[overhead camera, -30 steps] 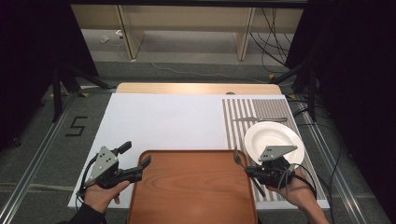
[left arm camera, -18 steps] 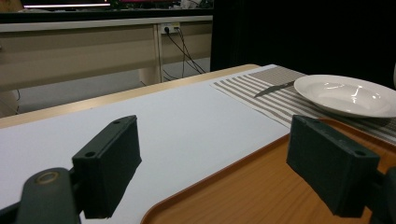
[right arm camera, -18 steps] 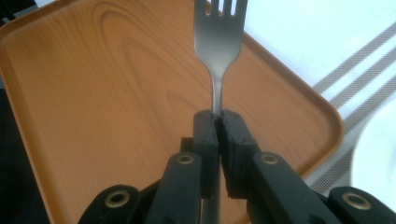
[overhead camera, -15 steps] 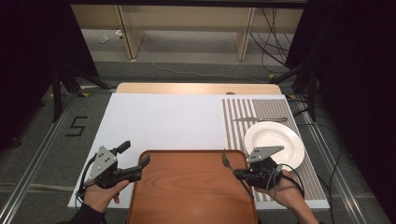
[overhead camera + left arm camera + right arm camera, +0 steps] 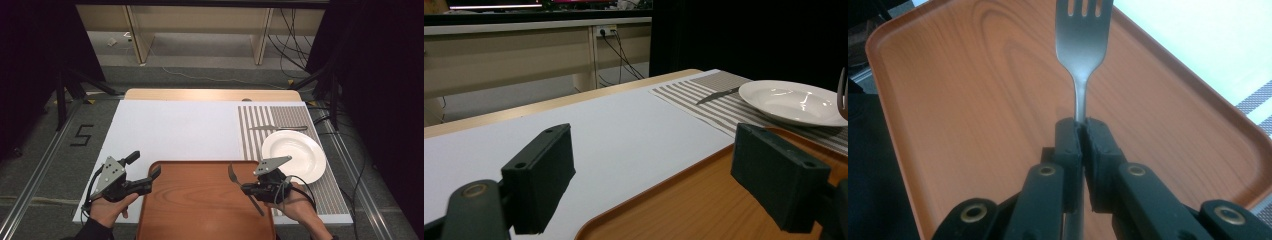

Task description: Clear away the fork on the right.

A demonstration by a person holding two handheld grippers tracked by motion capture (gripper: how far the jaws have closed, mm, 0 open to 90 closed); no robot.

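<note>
My right gripper (image 5: 245,189) is shut on a metal fork (image 5: 234,175) and holds it over the right part of the brown wooden tray (image 5: 195,215). In the right gripper view the fork (image 5: 1083,35) stands up from the closed jaws (image 5: 1082,135), tines forward, above the tray (image 5: 973,100). My left gripper (image 5: 145,164) is open at the tray's left front corner, with nothing between its jaws. The left gripper view looks across the tray's rim (image 5: 659,192) between those jaws (image 5: 659,175) toward a white plate (image 5: 794,102).
The white plate (image 5: 294,150) lies on a striped placemat (image 5: 255,125) at the right, with a knife (image 5: 277,128) just beyond it. A white sheet (image 5: 180,125) covers the table behind the tray. Shelving and cables stand past the table's far edge.
My right gripper has carried the fork leftward, from the plate's near edge to a spot over the tray. The left gripper has stayed where it was.
</note>
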